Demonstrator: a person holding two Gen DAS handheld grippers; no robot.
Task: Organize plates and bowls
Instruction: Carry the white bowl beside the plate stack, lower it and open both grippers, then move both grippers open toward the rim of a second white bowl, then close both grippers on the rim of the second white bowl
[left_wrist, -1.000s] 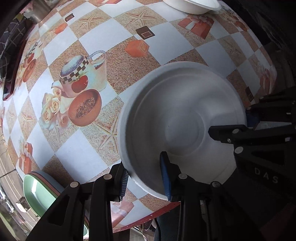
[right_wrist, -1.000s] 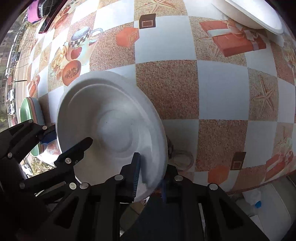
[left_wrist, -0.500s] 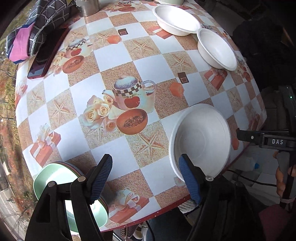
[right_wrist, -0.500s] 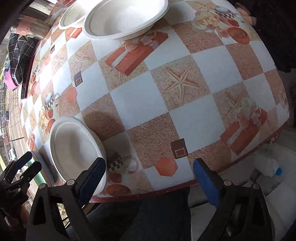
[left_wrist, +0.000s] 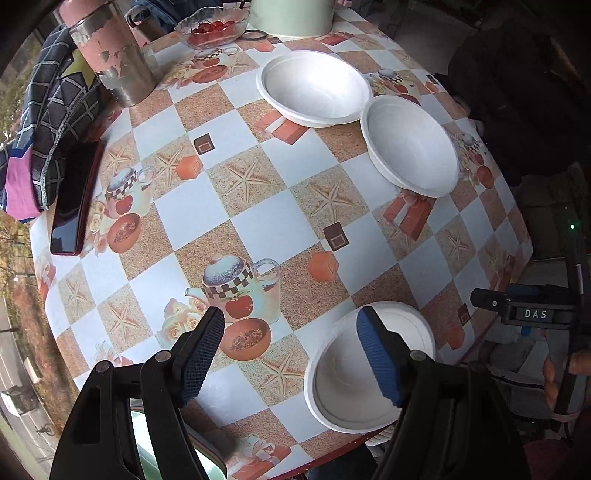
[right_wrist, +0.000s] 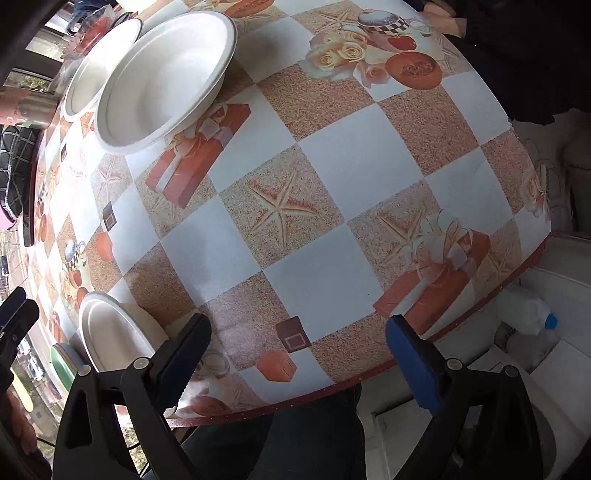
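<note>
A white bowl (left_wrist: 347, 384) sits on the patterned table (left_wrist: 273, 221) near its front edge; it also shows at the lower left of the right wrist view (right_wrist: 110, 332). Two more white bowls stand at the far right, one (left_wrist: 314, 86) behind the other (left_wrist: 410, 146); both show in the right wrist view, the nearer one (right_wrist: 162, 81) and the farther one (right_wrist: 96, 62). My left gripper (left_wrist: 291, 350) is open and empty above the table, left of the near bowl. My right gripper (right_wrist: 299, 358) is open and empty over the table's front edge.
A stack of green plates (left_wrist: 162, 443) sits at the front left edge. A dark phone (left_wrist: 75, 199), checked cloth (left_wrist: 48, 122), metal tumbler (left_wrist: 114, 55), glass dish of cherries (left_wrist: 212, 27) and pale green pot (left_wrist: 291, 16) stand along the left and back. A white bottle (right_wrist: 528, 314) lies below the table.
Both grippers let go of the white bowl, opened wide and pulled back and up. The bowl now rests alone near the front edge.
</note>
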